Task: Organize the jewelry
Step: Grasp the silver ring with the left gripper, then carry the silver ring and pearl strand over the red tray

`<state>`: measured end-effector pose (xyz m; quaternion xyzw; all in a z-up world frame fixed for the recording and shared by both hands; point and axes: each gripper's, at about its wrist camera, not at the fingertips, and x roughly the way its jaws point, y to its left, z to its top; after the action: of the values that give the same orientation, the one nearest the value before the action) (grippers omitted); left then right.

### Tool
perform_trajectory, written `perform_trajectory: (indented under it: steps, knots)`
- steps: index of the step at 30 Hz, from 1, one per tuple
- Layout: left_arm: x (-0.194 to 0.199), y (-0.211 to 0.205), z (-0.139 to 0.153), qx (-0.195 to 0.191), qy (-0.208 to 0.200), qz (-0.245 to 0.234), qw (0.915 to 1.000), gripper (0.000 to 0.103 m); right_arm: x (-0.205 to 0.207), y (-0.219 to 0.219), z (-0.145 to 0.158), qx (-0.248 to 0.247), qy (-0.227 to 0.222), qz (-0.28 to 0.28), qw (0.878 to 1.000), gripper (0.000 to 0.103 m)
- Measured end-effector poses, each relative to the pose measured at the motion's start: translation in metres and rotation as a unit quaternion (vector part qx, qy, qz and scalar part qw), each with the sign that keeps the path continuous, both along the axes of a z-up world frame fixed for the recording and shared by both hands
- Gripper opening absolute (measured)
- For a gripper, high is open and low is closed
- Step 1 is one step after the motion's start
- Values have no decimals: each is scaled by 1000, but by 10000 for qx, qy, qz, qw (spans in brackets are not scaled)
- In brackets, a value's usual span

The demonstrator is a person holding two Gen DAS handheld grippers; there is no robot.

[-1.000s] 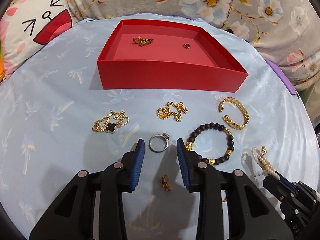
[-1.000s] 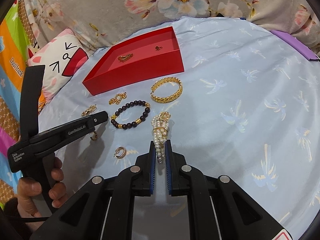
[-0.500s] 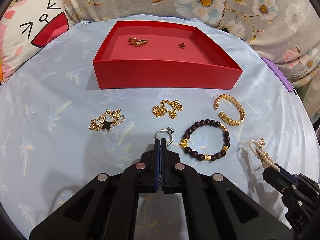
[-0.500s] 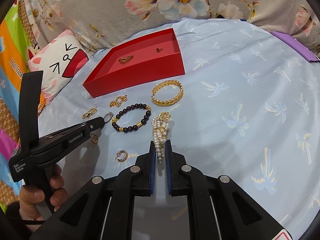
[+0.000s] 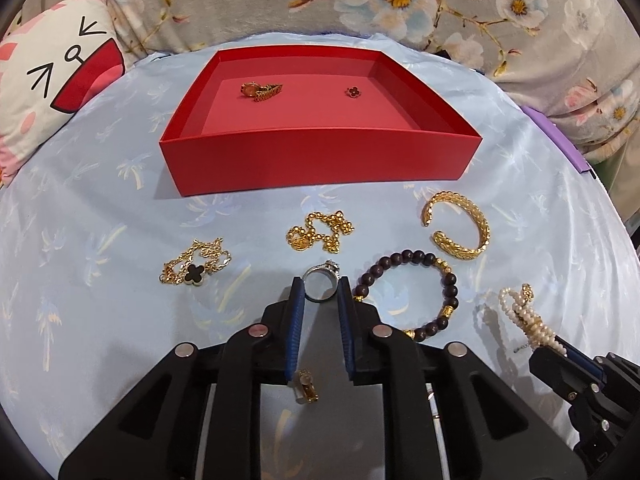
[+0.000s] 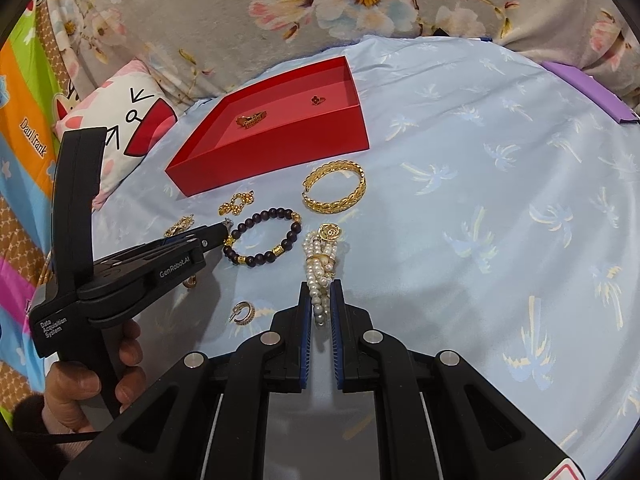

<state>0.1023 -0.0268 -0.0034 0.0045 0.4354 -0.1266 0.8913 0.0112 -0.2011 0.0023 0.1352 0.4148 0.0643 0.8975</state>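
Note:
My left gripper [image 5: 320, 292] is shut on a silver ring [image 5: 320, 285], which stands between its blue pads just above the blue cloth. My right gripper [image 6: 320, 300] is shut on the pearl bracelet [image 6: 320, 260], which lies on the cloth; the bracelet also shows in the left wrist view [image 5: 528, 316]. The red box [image 5: 320, 160] stands at the back and holds a gold watch [image 5: 261, 90] and a clover earring [image 5: 353, 91]. On the cloth lie a dark bead bracelet [image 5: 408, 292], a gold cuff [image 5: 458, 228], a gold chain [image 5: 320, 232] and a clover necklace [image 5: 196, 268].
A small gold earring [image 5: 306, 386] lies under my left gripper. A hoop earring [image 6: 243, 313] lies left of my right gripper. A cat pillow [image 5: 52, 92] sits at the back left, a floral blanket [image 5: 400, 0] behind, and a purple item [image 5: 556, 136] at the right edge.
My left gripper went from open to fully shut behind the ring, then reopened slightly and now clamps the ring. My right gripper stayed shut on the pearl bracelet.

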Motion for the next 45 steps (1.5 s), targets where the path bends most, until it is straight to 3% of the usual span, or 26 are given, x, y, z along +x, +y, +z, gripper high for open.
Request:
perform_trajectory:
  steps: [4, 11, 13, 19, 24, 28, 34, 37, 45]
  knots:
    - [-1, -1, 3, -38, -78, -25, 10000, 36, 1, -2, 0, 13, 16, -19, 10000, 8]
    - [5, -9, -1, 141, -109, -47, 9998, 32, 4, -4, -2, 19, 42, -31, 10000, 8]
    - [5, -10, -1, 173, -127, -60, 9998, 19, 4, -5, -3, 24, 43, -40, 10000, 8]
    - [2, -6, 3, 23, -104, -71, 9999, 19, 4, -6, 1, 38, -4, -47, 10000, 8]
    - [-7, 7, 26, -316, -120, -76, 9994, 19, 4, -9, 18, 153, -151, 0, 9998, 8]
    - [-10, 17, 62, -502, -422, -126, 9978, 19, 15, -10, 44, 152, -413, 99, 9990, 8]
    - [27, 28, 112, -704, -728, -183, 9947, 19, 70, -5, 97, 219, -909, 383, 9949, 8]
    - [60, 28, 122, -560, -877, -54, 9946, 19, 112, 0, 108, 211, -948, 455, 9942, 8]
    - [143, 27, 93, -474, -559, 178, 9972, 19, 209, 16, 67, 87, -426, 472, 9979, 8]
